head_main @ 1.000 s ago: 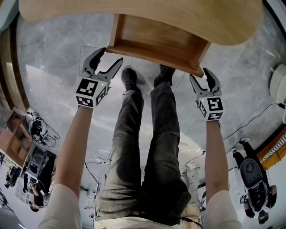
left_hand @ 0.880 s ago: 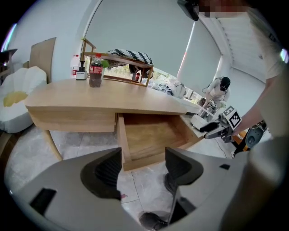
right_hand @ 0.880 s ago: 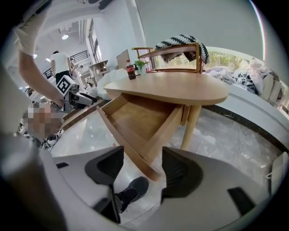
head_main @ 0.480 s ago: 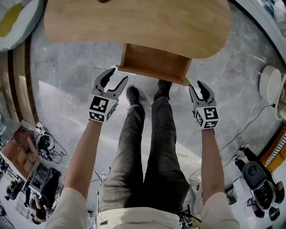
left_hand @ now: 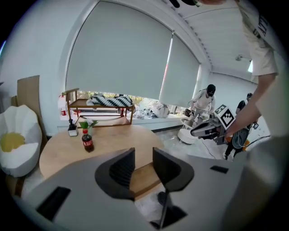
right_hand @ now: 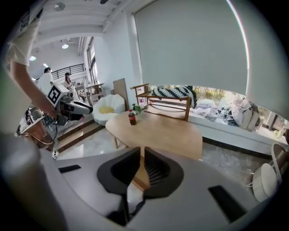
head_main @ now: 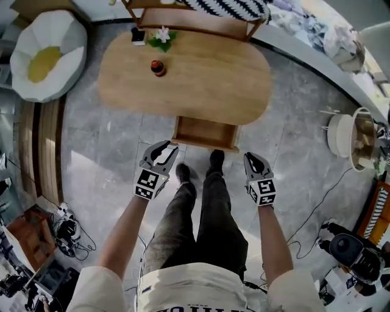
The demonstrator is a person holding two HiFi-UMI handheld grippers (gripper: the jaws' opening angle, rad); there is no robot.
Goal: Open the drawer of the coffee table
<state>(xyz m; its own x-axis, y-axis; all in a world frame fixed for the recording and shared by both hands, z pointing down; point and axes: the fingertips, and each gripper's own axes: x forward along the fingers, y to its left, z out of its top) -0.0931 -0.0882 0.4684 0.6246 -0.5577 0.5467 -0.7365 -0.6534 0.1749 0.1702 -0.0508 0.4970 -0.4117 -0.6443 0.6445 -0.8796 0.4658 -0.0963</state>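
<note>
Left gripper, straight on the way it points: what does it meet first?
Probably the open drawer: its wood shows between the jaws of the left gripper, which have just been closing on nothing. Depth is unclear.

A cola bottle (head_main: 158, 67) stands upright on the coffee table (head_main: 207, 91), towards its far left corner; right at that far edge sit a small potted plant (head_main: 162, 35) with a white flower and, just beside it, a dark-topped container (head_main: 139, 38); beyond that edge a striped cushion (head_main: 231, 7) lies on a wooden-framed seat (head_main: 195, 25); off the table's left end rests a white, egg-shaped beanbag (head_main: 46, 58) with a yellow centre; a cable (head_main: 317, 204) trails over the grey stone floor (head_main: 103, 152) near a round white appliance (head_main: 341, 135); a roller blind (left_hand: 117, 54) covers the window.
</note>
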